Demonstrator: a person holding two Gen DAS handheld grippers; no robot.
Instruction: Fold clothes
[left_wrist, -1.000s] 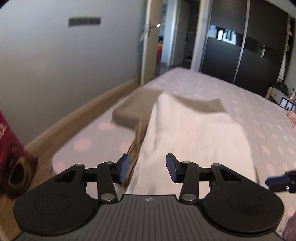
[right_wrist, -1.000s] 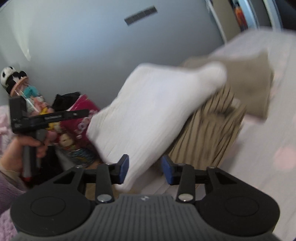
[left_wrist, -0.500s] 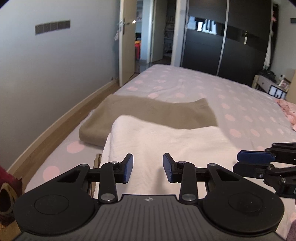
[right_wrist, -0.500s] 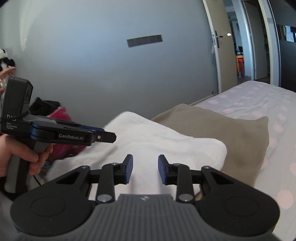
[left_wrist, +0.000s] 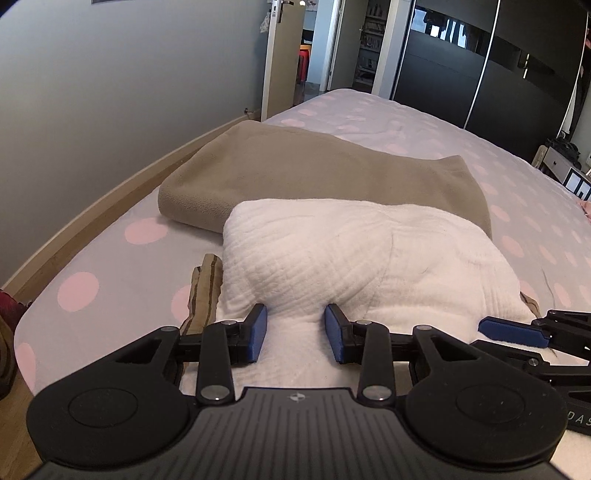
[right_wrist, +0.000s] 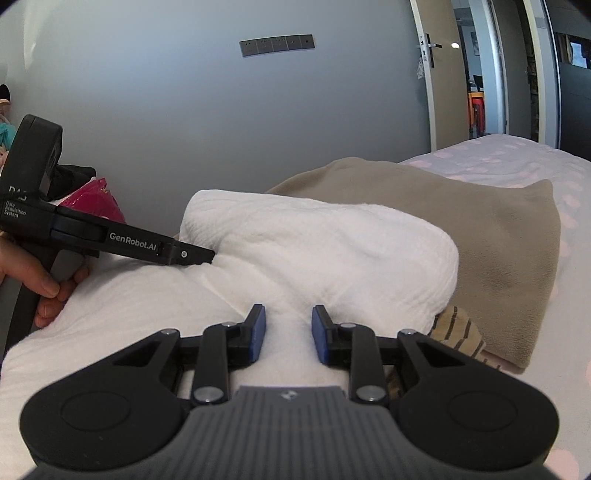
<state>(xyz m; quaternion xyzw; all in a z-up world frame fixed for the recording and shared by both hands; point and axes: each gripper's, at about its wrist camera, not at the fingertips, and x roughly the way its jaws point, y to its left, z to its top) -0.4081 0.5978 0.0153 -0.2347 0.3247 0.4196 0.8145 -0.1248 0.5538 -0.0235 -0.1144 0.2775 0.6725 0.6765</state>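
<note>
- Now the white garment (left_wrist: 354, 254) lies folded on the bed (left_wrist: 424, 136), near the bed's left edge, its ribbed cloth puffed up in a rounded bundle.
- Left tongs (left_wrist: 294, 329) sit low over the near part of the white garment with the blue pads (left_wrist: 257, 328) parted; cloth lies between them, but neither pad presses it.
- Right tongs (right_wrist: 287, 329) are likewise part open over the same white cloth, gripping nothing.
- From the right wrist view, a hand (right_wrist: 44, 284) holds the left tongs' handle, and their tip reaches into a crease of the white garment.
- Under the white bundle a striped garment (left_wrist: 205, 291) pokes out on the bed.
- Beyond it, touching its far side, a folded tan garment (left_wrist: 314, 173) lies along the bed's left edge.
</note>
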